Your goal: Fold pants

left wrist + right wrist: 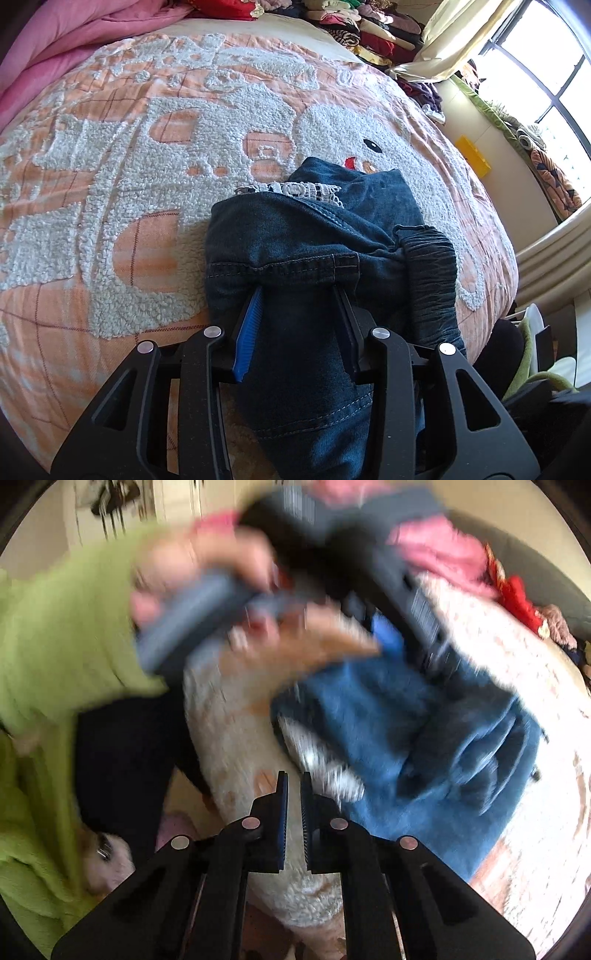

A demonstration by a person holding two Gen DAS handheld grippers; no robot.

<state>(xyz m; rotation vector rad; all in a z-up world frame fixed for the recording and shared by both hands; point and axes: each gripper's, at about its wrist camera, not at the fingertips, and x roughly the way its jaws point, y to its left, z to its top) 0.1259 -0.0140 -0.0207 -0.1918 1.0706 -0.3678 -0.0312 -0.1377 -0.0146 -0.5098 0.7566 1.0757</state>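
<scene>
Dark blue denim pants lie bunched and folded on the orange and white fleece blanket. My left gripper is closed on a thick fold of the pants, with denim filling the gap between its fingers. The elastic waistband shows at the right. In the blurred right wrist view the pants lie ahead and to the right. My right gripper is almost closed and empty, just off the pants' near edge. The left gripper and the hand holding it show at the top.
A pink quilt lies at the bed's far left. Piles of clothes sit at the far end. A window and a yellow box are to the right. A green sleeve fills the left of the right wrist view.
</scene>
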